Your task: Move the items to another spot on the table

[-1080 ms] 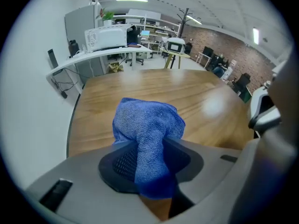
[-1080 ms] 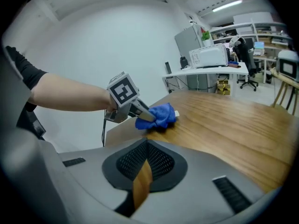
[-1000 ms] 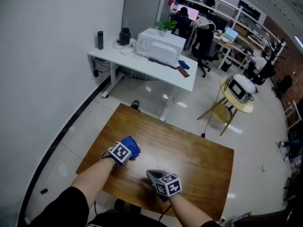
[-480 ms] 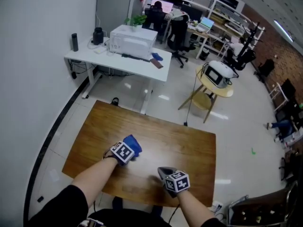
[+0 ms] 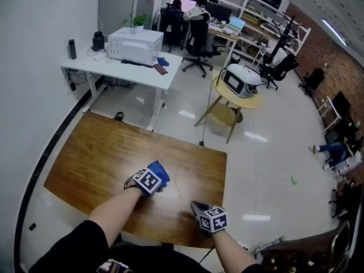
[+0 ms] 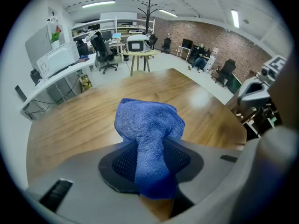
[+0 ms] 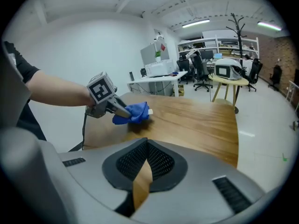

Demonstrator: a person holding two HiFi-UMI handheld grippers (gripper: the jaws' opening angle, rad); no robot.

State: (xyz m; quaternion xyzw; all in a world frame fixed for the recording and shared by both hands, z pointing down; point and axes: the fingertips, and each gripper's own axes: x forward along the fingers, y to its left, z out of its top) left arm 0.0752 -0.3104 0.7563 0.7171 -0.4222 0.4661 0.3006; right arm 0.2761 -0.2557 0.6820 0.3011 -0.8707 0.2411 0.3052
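Observation:
A crumpled blue cloth is clamped in my left gripper, low over the wooden table; I cannot tell whether it touches the wood. In the left gripper view the cloth bulges out beyond the jaws of the left gripper. My right gripper is at the table's front right corner, shut with nothing between its pads. From the right gripper view, the right gripper looks across the table at the left gripper and the cloth.
The table's right edge runs just beside my right gripper, and beyond it is floor. A white desk with a white appliance stands behind the table. A round yellow side table carrying a device is at the back right, with office chairs further off.
The head view has swung, so the table now lies further left in the picture. Both grippers sit nearer the table's right side than before. The left gripper still grips the cloth.

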